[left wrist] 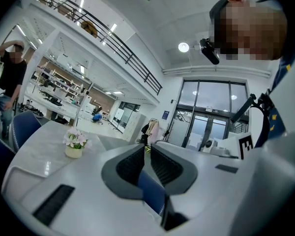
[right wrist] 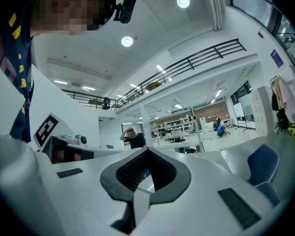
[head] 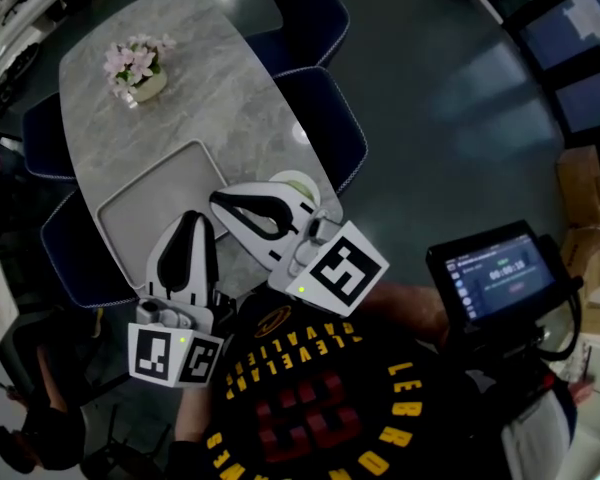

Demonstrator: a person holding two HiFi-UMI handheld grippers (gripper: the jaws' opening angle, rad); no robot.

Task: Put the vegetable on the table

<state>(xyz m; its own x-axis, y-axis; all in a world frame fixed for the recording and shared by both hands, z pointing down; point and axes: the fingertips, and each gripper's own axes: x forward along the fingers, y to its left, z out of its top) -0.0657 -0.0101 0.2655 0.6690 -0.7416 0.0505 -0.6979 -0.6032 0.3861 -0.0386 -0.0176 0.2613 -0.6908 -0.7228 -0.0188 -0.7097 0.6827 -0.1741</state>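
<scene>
- My left gripper [head: 193,216] has its jaws drawn together at the tips, with only a thin slit between the ribbed pads. Nothing is held in them.
- My right gripper [head: 218,200] also has its jaws together, tips touching. The hollow between the pads is empty.
- Both grippers hover close to my chest over the near end of the table [head: 210,78], the left at 7 o'clock of the right. The left points toward 12 o'clock and the right toward 10 o'clock.
- A pale green round thing [head: 296,182] sits on the near right edge of the table, at 2 o'clock of my right gripper's jaws and partly hidden behind its body. I cannot tell whether it is the vegetable; I see no other one.
- A flat tray [head: 150,203] lies on the table just at 10 o'clock of my left gripper, and it looks bare.
- A small pot of pink flowers [head: 138,68] stands at the far end of the table, at 11 o'clock, well apart from both grippers.
- Blue chairs [head: 325,128] stand around the table.
- A lit screen [head: 500,273] sits at 3 o'clock, beside my right arm.
</scene>
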